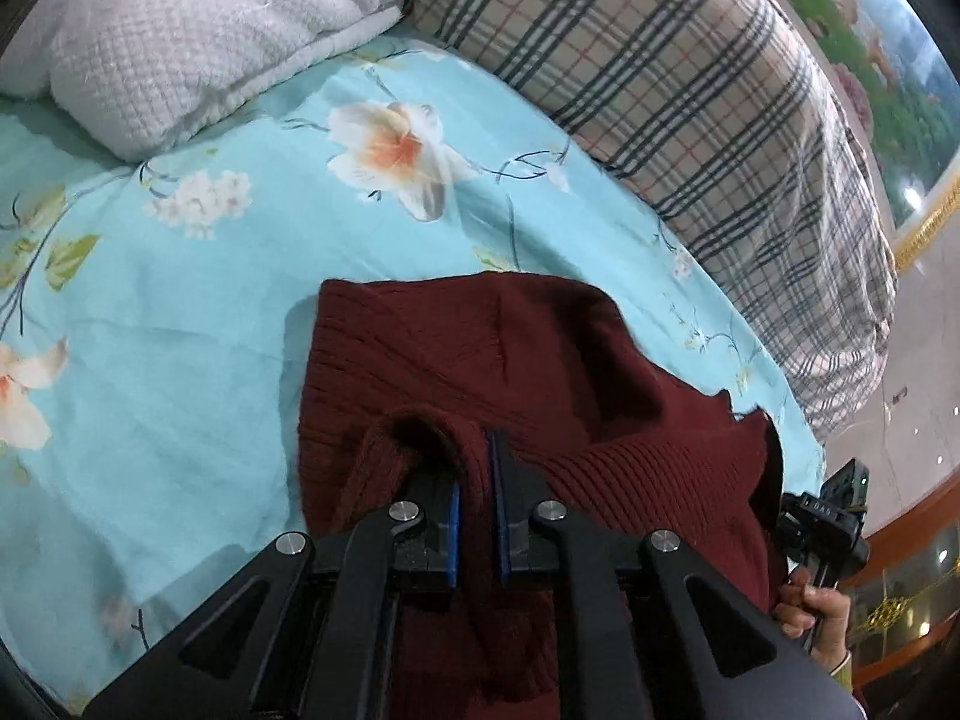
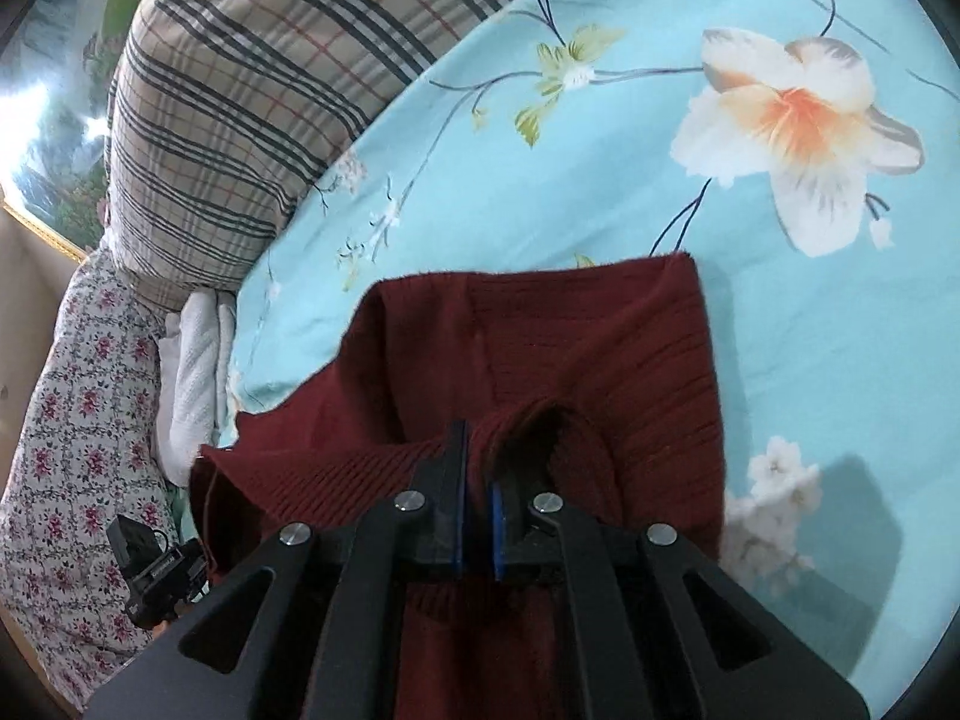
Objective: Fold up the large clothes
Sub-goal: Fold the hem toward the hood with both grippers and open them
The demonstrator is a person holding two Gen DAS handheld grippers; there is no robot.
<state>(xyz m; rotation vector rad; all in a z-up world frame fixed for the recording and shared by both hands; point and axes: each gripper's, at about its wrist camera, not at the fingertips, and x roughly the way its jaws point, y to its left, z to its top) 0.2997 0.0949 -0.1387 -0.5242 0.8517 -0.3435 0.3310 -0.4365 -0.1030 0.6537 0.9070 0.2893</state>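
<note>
Sweater (image 1: 480, 360), dark red and ribbed, lies on the bed with its far edge spread flat over the blue flowered sheet (image 1: 180, 300) and its near part lifted into both sets of tongs.

Left tongs (image 1: 474, 480) are closed almost fully on a raised fold of the knit, with the blue pads (image 1: 454, 534) pressing the cloth from either side; a loop of the fabric bulges up just left of the pinch. In the right wrist view the right tongs (image 2: 477, 480) are likewise nearly closed, with a ridge of the same sweater (image 2: 540, 348) clamped between their blue pads (image 2: 497, 528). Between the two grips the cloth sags in a ribbed band.

From the left wrist view the other handle (image 1: 822, 516) shows at the right edge beyond the sweater, with the person's right hand (image 1: 810, 606) wrapped round it. From the right wrist view the opposite handle (image 2: 156, 570) appears at the lower left, past the sweater's edge.

Beyond the sweater a plaid quilt (image 1: 690, 90) is heaped along the far side of the sheet. A white textured blanket (image 1: 180, 42) lies folded at the far left in the left wrist view. A small-flowered cloth (image 2: 78, 420) hangs beside the bed in the right wrist view, next to a roll of white fabric (image 2: 192, 378).
</note>
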